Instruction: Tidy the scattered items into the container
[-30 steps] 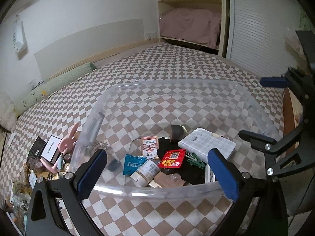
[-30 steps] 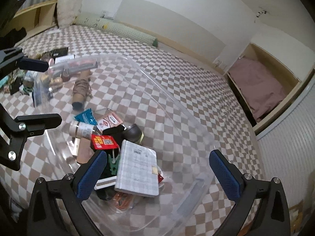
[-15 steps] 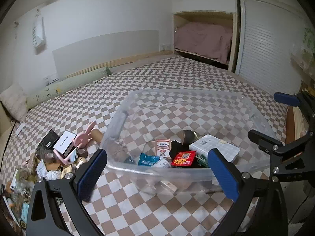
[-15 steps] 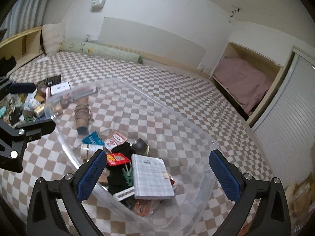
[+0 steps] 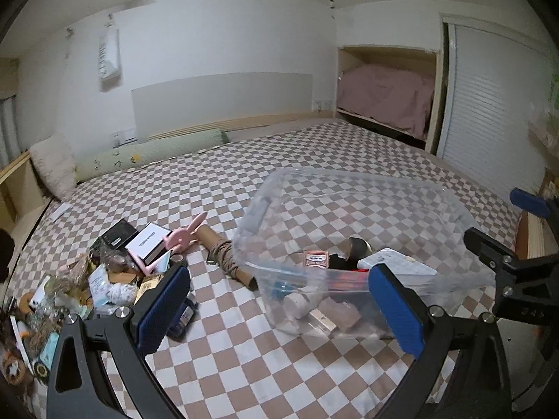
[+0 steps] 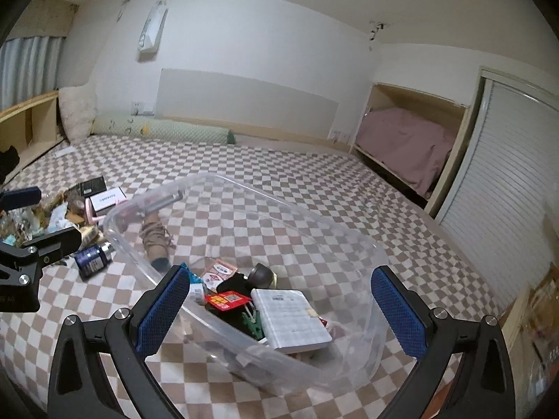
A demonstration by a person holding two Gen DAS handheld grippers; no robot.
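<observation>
While both tongs gape empty: one clear bin, one notebook, one blue bottle.

1. The pile of clutter runs off the left edge, its small pieces too blurred to name.
2. The container wall smears the items behind it.
3. The left gripper's finger half hides a dark bottle.

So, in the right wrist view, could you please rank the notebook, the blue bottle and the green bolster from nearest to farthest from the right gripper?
1. Notebook, inside the bin between the open fingers of the right gripper.
2. Blue bottle, on the bedspread to the left.
3. Green bolster, far back by the wall.
</observation>
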